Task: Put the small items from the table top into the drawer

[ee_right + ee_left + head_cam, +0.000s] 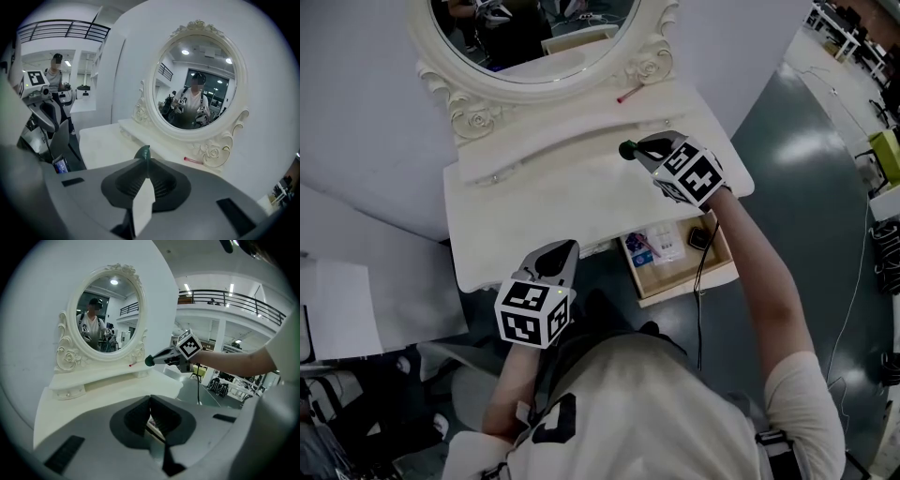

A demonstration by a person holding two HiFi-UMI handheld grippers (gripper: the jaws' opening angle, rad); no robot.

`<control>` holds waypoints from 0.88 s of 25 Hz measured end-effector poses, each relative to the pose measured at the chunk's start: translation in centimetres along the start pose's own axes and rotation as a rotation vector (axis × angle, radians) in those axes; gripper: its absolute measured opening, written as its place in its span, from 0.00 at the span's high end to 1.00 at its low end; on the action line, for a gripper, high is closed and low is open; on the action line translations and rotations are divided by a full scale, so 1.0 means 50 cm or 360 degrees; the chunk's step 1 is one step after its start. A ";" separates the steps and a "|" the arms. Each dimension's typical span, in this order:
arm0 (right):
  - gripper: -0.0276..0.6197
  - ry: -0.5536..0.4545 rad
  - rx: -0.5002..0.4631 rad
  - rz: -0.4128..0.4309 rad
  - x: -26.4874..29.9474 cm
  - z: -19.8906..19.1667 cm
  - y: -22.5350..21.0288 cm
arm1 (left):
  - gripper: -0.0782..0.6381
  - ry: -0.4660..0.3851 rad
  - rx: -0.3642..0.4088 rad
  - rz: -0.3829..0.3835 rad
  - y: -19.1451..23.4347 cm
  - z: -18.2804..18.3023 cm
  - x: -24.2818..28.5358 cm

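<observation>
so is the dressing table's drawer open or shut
Open: the light wooden drawer sticks out past the white dressing table edge, small items showing inside.

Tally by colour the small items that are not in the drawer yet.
Red: 1, the red stick on the shelf beside the mirror.
Dark green: 1, the dark green item clamped in the right tool.
Total: 2

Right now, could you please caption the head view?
Right gripper holds a green item over the table; drawer open.
</observation>
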State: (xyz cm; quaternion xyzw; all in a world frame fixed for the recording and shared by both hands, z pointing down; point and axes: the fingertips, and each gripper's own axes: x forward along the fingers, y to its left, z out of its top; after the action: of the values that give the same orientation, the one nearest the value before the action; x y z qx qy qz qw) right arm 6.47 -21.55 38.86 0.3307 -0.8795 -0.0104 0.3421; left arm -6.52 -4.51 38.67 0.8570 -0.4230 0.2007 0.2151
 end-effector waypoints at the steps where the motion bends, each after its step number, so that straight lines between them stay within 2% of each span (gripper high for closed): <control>1: 0.89 -0.0006 0.0004 -0.0003 -0.007 -0.005 0.000 | 0.81 0.0004 0.0008 -0.0003 -0.007 -0.001 0.002; 22: 0.89 0.0000 -0.0002 -0.0022 -0.138 -0.096 0.020 | 0.81 0.0039 0.0086 -0.0074 -0.154 -0.027 0.024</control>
State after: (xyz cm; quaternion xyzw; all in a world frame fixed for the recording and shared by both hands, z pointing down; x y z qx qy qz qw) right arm 12.60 -15.71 38.68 0.3367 -0.8772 -0.0134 0.3421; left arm 0.15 -0.33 38.86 0.8696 -0.3949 0.2174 0.2017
